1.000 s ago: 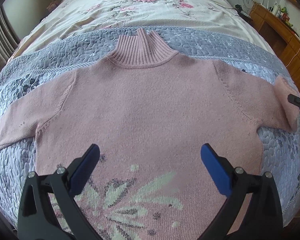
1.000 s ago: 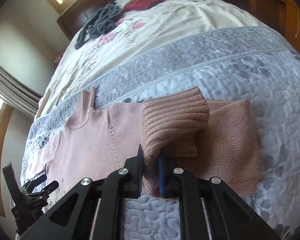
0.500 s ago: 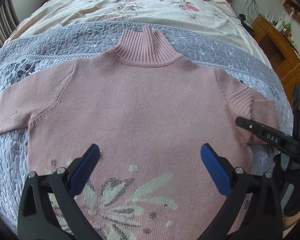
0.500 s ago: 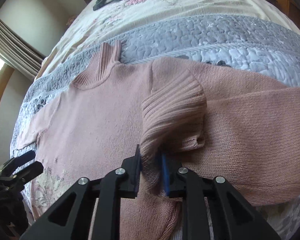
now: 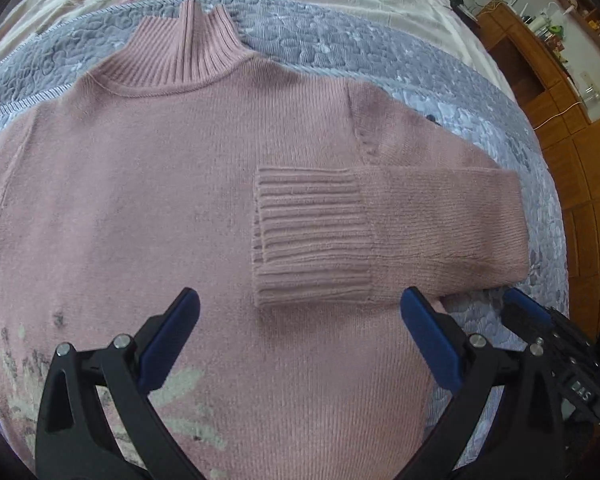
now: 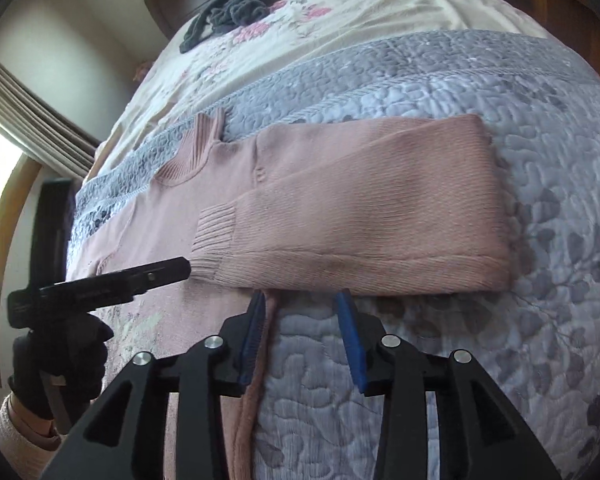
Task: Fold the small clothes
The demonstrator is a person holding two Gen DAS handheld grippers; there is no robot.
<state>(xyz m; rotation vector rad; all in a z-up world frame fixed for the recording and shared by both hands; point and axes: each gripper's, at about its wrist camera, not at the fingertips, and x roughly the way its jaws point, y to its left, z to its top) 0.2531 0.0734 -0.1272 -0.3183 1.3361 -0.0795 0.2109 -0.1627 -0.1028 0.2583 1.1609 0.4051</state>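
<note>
The pink sweater (image 5: 148,200) lies flat on the bed's grey quilt (image 6: 480,380), its sleeve (image 5: 380,232) folded across the chest, while the left gripper (image 5: 300,344) and right gripper (image 6: 304,336) hover with fingers spread, holding nothing

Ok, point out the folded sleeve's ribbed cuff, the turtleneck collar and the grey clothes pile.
ribbed cuff (image 5: 312,236): left wrist view, middle of ribbing.
turtleneck collar (image 5: 184,52): left wrist view, ribbed front.
grey clothes pile (image 6: 236,6): right wrist view, centre of heap.
</note>
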